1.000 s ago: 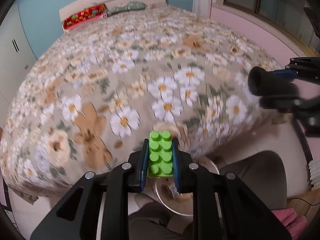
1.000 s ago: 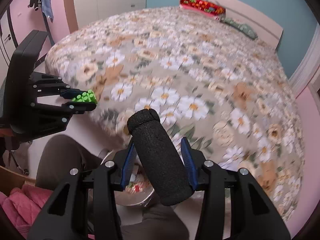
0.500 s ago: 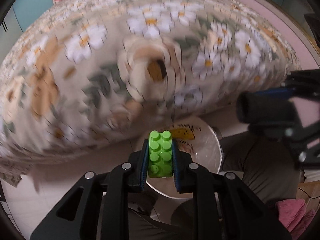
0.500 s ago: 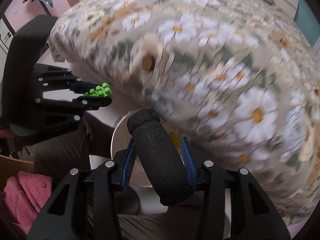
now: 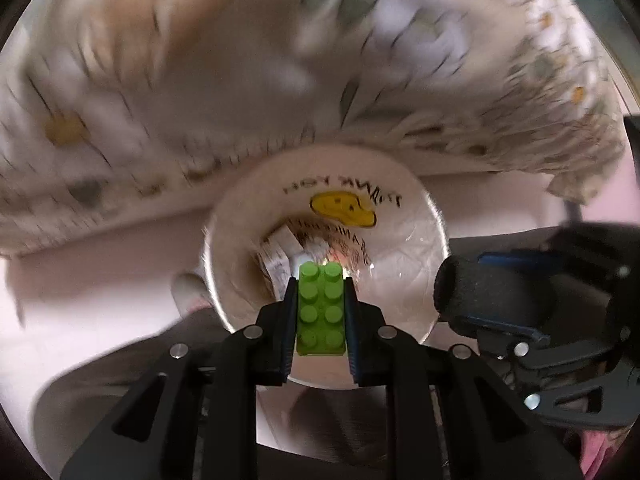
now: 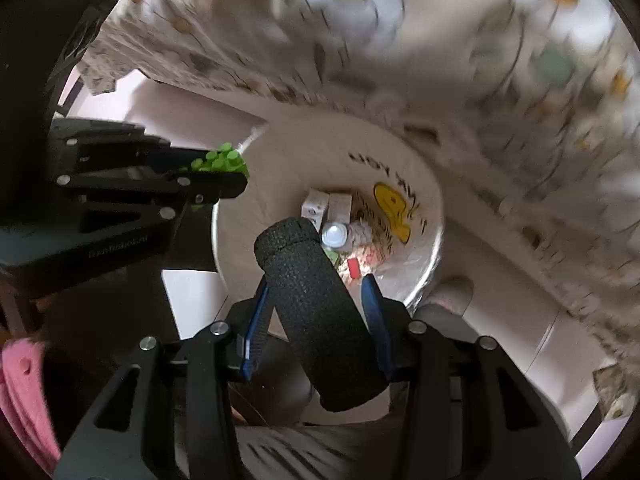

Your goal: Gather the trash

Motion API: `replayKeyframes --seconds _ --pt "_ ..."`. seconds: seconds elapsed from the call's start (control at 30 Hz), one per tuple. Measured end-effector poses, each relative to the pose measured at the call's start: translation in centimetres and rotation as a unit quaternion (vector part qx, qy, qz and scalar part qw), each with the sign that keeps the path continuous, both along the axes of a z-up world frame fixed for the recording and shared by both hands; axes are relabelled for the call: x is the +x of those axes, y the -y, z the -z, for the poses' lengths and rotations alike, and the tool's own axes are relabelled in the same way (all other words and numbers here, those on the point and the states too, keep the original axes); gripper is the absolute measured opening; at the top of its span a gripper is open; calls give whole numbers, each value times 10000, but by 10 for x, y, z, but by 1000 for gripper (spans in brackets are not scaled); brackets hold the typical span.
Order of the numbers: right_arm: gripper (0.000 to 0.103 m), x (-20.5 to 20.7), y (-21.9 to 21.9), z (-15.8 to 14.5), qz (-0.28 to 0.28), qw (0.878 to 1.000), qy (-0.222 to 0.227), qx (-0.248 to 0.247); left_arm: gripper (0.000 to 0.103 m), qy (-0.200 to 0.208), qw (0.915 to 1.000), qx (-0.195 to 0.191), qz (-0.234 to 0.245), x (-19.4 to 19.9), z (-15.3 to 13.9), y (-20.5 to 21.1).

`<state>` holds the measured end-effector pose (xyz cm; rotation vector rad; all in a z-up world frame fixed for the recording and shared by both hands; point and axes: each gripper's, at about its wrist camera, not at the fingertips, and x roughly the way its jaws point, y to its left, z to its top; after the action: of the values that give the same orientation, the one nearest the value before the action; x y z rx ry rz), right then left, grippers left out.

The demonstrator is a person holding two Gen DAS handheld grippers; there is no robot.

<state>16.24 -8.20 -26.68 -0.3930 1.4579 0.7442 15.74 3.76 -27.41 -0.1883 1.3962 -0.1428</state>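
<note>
Floral bedspread (image 5: 280, 80) blurred behind; lined bin (image 6: 424, 200) on floor below you. Green brick (image 5: 321, 312) clamped in left gripper (image 5: 320, 320), foam roller (image 6: 320, 312) gripped by right gripper (image 6: 316, 320), both over bin mouth. Risk: L sits nr rim, early release = brick bounces off onto floor

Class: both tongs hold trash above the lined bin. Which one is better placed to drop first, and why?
Probably the right tongs: their black foam roller hangs over the bin opening, while the left tongs' green brick sits at the rim.
</note>
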Motion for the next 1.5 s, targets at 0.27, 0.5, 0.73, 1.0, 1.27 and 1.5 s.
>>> replayKeyframes --seconds 0.27,0.5,0.73,1.0,1.27,1.5 --pt "46 5 -1 54 304 9983 -323 -383 23 -552 9979 -158 -295 7 56 2" --pt "46 18 -1 84 574 9958 -500 -500 24 -846 9943 -328 -560 15 89 -1" --pt "46 31 -11 108 699 9950 -513 -501 24 -886 9932 -473 -582 27 108 2" --pt "61 35 -22 130 539 9946 -277 -844 62 -960 9916 -406 -771 34 119 0" --pt "62 38 -18 126 528 9960 -288 -658 62 -964 9914 -400 -789 33 117 0" --pt "62 40 -12 112 582 9965 -235 -547 62 -839 9921 -345 -862 29 103 -5"
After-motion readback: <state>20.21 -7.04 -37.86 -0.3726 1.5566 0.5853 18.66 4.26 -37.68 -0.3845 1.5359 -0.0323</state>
